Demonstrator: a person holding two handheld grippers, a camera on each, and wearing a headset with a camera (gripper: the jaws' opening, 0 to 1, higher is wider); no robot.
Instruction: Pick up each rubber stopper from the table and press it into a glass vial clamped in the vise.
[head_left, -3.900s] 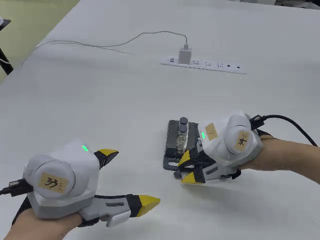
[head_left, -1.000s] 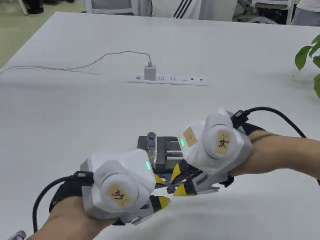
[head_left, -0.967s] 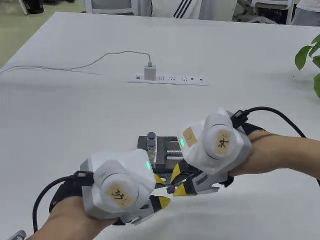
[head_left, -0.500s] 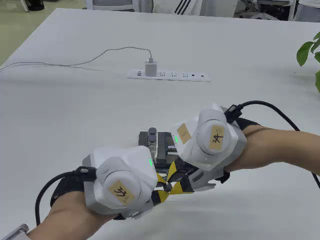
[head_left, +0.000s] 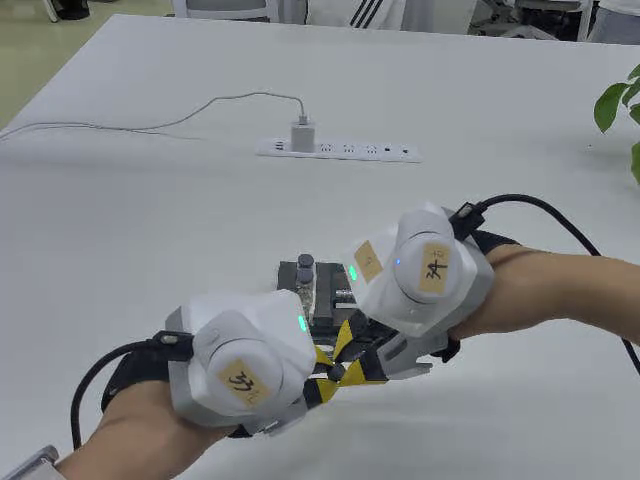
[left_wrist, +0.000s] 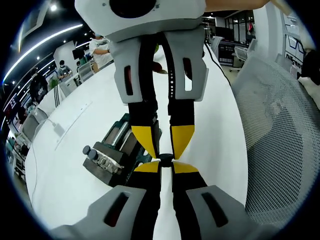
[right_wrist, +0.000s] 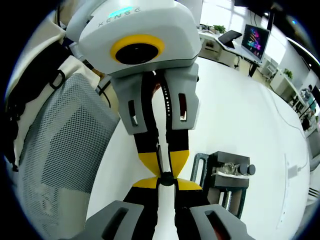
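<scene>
A small dark rubber stopper (head_left: 336, 372) sits where the yellow tips of both grippers meet, just in front of the black vise (head_left: 322, 309). In the left gripper view the stopper (left_wrist: 165, 157) lies at the tips of my left gripper (left_wrist: 165, 166), whose jaws are closed to a narrow slit. The right gripper (left_wrist: 164, 150) comes down from above, tip to tip. My right gripper (right_wrist: 165, 182) is likewise shut around the stopper (right_wrist: 166, 176). Two glass vials (head_left: 305, 272) with grey stoppers stand clamped in the vise (left_wrist: 116, 155), and lie to the right (right_wrist: 244, 170) in the right gripper view.
A white power strip (head_left: 350, 151) with a plugged charger (head_left: 302, 134) and its cable lies far back on the white table (head_left: 150, 230). Green plant leaves (head_left: 618, 98) reach in at the right edge. A mesh chair (left_wrist: 272, 130) stands beside the table.
Since a second ago the left gripper has risen toward the right gripper and its jaws have closed. The four yellow tips now meet at the stopper. The vise has not moved.
</scene>
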